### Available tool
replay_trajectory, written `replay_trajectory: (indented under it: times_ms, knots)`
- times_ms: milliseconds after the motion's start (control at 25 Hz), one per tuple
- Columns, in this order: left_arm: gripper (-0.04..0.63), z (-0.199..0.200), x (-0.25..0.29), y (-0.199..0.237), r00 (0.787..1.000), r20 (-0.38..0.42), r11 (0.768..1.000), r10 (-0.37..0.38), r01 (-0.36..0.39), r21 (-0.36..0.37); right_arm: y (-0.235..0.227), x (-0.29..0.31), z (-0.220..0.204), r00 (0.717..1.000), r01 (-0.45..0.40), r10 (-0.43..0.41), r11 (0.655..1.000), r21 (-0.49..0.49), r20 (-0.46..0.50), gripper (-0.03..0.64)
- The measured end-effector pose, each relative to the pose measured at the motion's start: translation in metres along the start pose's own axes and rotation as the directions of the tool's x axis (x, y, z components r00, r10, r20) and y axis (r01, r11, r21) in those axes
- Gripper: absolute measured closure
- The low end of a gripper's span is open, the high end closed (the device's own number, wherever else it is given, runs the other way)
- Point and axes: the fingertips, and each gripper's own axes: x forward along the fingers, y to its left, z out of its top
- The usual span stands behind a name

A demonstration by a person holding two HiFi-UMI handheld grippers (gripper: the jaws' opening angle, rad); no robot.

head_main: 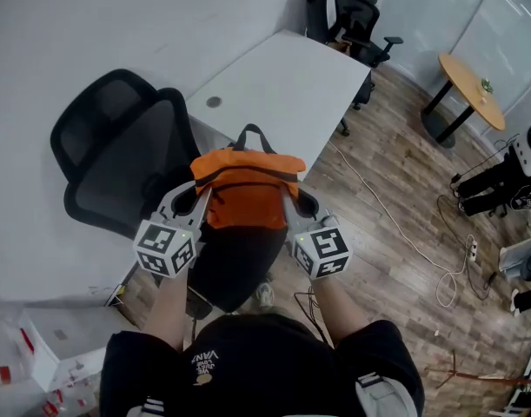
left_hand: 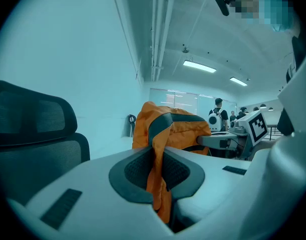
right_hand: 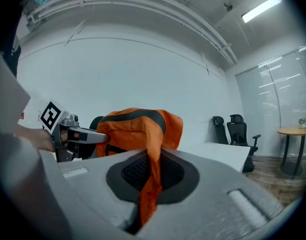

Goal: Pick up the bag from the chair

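An orange bag (head_main: 246,191) with dark trim and a dark top handle hangs in the air between my two grippers, above the seat of a black office chair (head_main: 117,155). My left gripper (head_main: 198,200) is shut on a fold of the bag's left side (left_hand: 158,179). My right gripper (head_main: 288,200) is shut on a fold of its right side (right_hand: 148,184). In each gripper view the orange fabric runs pinched between the dark pads. The bag's body (left_hand: 168,129) bulges beyond the jaws, and its orange top (right_hand: 137,126) shows in the right gripper view.
A white desk (head_main: 282,85) stands just beyond the bag against a white wall. More black chairs (head_main: 352,16) sit at the far end. A round wooden table (head_main: 469,81) is at the right. Cables (head_main: 439,268) trail over the wood floor. White boxes (head_main: 48,346) lie at lower left.
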Motion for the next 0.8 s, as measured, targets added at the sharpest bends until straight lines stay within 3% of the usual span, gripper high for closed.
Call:
replay_trajectory:
  times_ms: [800]
  knots:
    - [0.557, 0.060, -0.020, 0.006, 0.997, 0.080, 0.998, 0.005, -0.009, 0.056, 0.011, 0.006, 0.060, 0.996, -0.043, 0.044, 0.999, -0.026, 0.073, 0.612]
